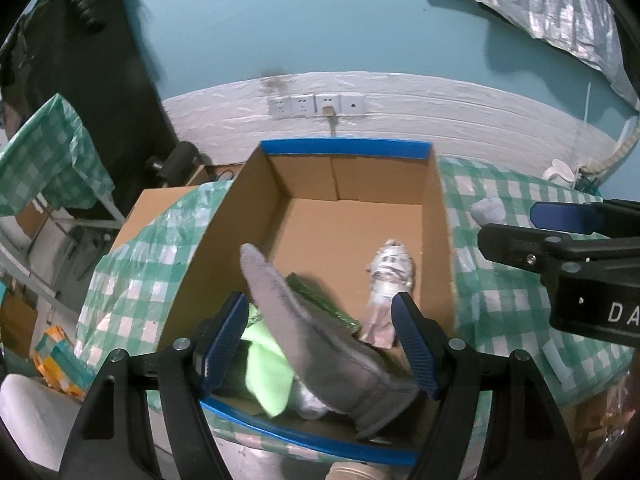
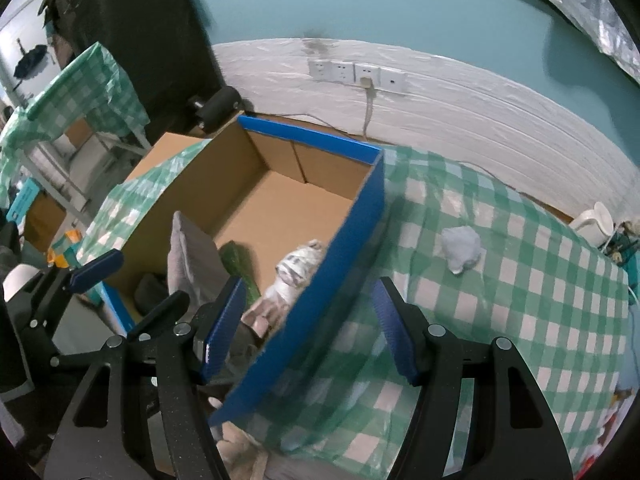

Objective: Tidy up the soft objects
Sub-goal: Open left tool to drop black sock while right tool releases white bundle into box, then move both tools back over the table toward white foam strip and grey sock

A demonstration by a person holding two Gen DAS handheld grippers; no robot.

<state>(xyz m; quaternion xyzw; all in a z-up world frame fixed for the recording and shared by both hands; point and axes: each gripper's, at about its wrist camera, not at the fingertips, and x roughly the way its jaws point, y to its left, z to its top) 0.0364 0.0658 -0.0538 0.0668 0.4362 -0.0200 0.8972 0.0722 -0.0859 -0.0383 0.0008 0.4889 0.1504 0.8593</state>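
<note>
- Grey sock lies in the near end of the cardboard box, toe tilted up toward the far left, cuff by the near blue rim. It passes between your left gripper fingers, which stand wide apart; neither pad visibly presses it, so the left tool reads as open, not clamped.
- Under the sock: a bright green cloth at the near left corner, and a dark green item just beyond it.
- White patterned sock rests on the box floor along the right wall, touching nothing held.
- From the right wrist view, the same grey sock stands up inside the box, white patterned sock against the blue outer wall.
- Your right gripper is spread open and holds nothing; its fingers straddle the box's right wall, left pad over the inside, right pad over the tablecloth.
- Pale grey balled sock sits alone on the green-checked tablecloth, well right of the box.
- White jug at the table's far right edge.
- Wall sockets behind the box, one with a cable plugged in.
</note>
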